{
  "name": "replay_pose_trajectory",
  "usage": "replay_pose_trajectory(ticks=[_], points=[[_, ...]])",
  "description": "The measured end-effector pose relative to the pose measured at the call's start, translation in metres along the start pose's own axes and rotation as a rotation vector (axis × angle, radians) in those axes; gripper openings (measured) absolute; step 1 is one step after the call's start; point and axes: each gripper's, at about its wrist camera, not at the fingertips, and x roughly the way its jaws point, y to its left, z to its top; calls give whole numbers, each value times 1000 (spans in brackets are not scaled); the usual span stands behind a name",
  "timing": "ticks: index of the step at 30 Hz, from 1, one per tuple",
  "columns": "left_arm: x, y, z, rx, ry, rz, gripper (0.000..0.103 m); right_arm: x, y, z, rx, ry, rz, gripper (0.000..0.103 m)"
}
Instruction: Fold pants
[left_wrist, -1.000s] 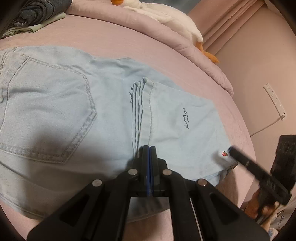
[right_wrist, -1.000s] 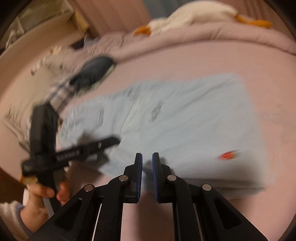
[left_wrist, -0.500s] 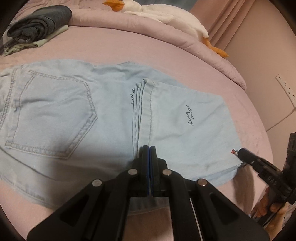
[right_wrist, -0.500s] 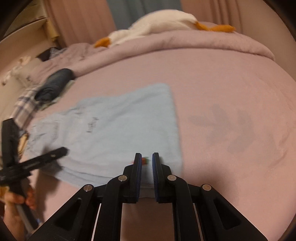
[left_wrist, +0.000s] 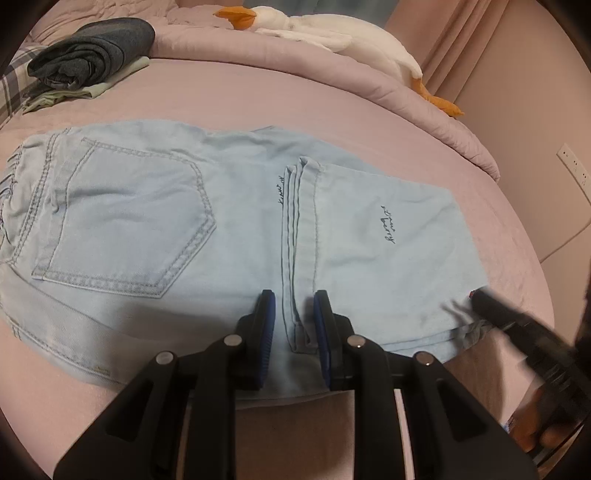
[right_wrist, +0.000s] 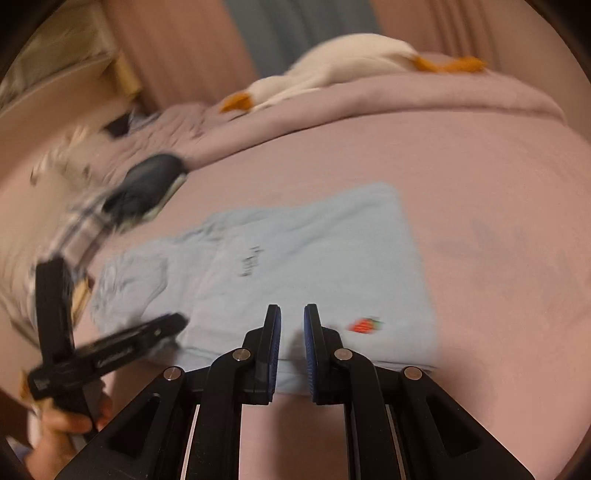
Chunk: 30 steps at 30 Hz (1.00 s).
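Both left gripper (left_wrist: 294, 326) jaws (previously shut) now straddle pants (left_wrist: 155, 236) hem.

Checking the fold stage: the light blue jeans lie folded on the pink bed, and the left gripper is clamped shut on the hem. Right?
Not quite. In the left wrist view the left gripper is open, its jaws straddling the hem of the jeans. The jeans do lie folded on the pink bed.

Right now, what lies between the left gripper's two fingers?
In the left wrist view, the left gripper is open, and the stitched hem edge of the folded-over leg of the light blue pants runs up between its fingers. Nothing else lies there.
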Motion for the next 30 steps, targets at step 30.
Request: replay_pose_trajectory(ticks=[30], points=[[-35, 37, -19, -83, -69, -89, 21, 78, 81, 44, -242, 117, -72, 12]])
